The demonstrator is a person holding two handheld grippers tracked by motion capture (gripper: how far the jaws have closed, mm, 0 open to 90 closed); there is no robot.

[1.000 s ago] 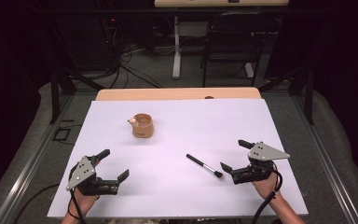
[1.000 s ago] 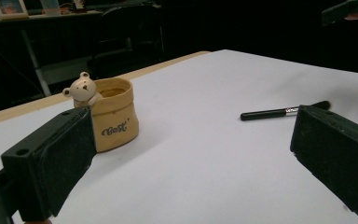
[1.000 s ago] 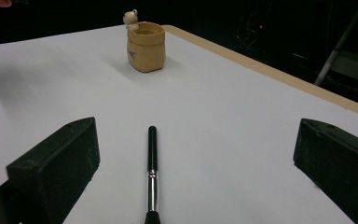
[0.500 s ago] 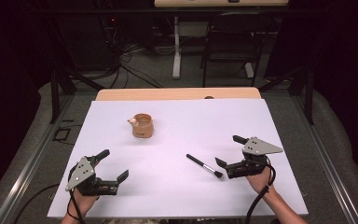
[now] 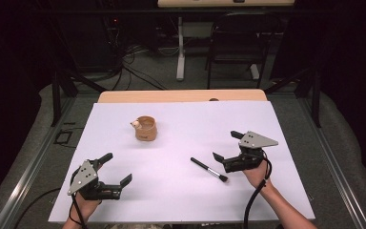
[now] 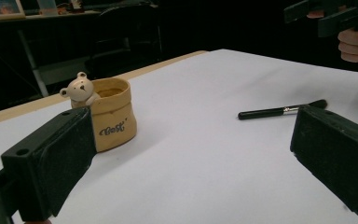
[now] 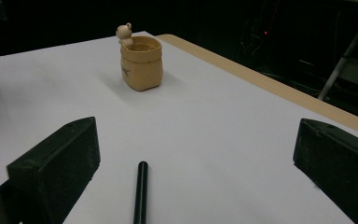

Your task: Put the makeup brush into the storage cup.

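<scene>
A tan sack-shaped pot with a small bear on its rim [image 5: 146,129] [image 6: 107,114] [image 7: 141,63] stands upright on the white table [image 5: 186,119], left of centre. A black brush [image 5: 209,170] [image 6: 279,111] [image 7: 141,193] lies flat, right of centre. My right gripper [image 5: 225,145] [image 7: 196,163] is open, just right of the brush's bristle end, with the handle tip between its jaws in the right gripper view. My left gripper [image 5: 117,168] [image 6: 191,163] is open near the front left edge, holding nothing. In the left gripper view the right gripper [image 6: 326,14] appears top right.
A strip of bare wood [image 5: 181,96] runs along the table's far edge. Beyond it stand a chair [image 5: 233,47], a desk leg and floor cables. Metal rails flank the table on both sides.
My right gripper has moved left and a little farther from the front edge, closing in on the brush. The left gripper, the pot and the brush have stayed put.
</scene>
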